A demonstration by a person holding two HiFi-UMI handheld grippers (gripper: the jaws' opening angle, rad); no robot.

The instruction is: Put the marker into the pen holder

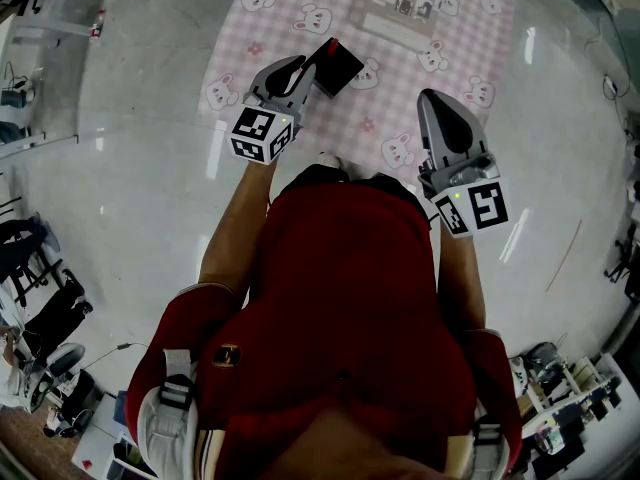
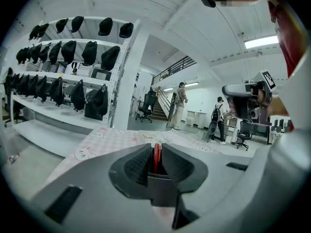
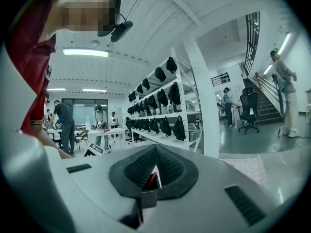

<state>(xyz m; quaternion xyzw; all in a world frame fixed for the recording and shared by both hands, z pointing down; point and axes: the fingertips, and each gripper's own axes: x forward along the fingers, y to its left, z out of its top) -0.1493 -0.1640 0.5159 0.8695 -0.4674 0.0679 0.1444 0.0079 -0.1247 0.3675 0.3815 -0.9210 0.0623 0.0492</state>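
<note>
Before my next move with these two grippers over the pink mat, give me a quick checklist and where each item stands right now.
1. Right gripper empty: ok, jaws meet at the tips.
2. Left gripper empty: cannot tell, jaws nearly together with a thin red strip in the gap.
3. Marker located: cannot tell, none shows clearly in any view.
4. Pen holder located: ok, probably the black box beside the left gripper's tip, over the mat.
5. Holder's opening facing up: cannot tell.
</note>
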